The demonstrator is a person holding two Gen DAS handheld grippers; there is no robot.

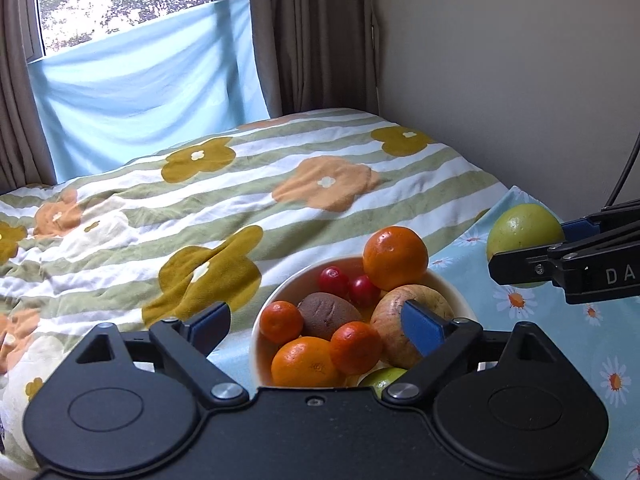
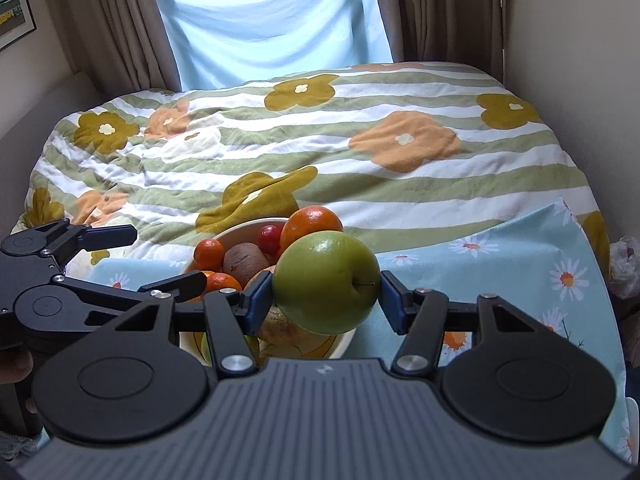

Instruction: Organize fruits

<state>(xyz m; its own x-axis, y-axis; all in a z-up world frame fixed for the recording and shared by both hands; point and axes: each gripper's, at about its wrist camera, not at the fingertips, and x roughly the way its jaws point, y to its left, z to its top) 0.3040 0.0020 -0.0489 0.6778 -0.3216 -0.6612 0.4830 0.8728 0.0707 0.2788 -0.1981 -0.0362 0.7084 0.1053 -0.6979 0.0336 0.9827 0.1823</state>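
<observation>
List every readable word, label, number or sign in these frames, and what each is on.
"DA": white letters on the right gripper, cut off by the frame edge.
Small white logo mark on the right gripper's grey body in its own view: no letters readable.
Framed picture: no text legible.

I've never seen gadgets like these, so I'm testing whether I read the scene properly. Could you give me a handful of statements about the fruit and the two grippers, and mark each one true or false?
1. The right gripper is clamped on a green apple. True.
2. The left gripper is also holding a fruit. False: its jaws stand open with nothing between them, just above the bowl.
3. The bowl holds two small red fruits. True.
4. The bowl sits on a bare wooden table. False: it rests on a light blue daisy-print cloth.
5. The held apple is in the air, outside the bowl. True.
</observation>
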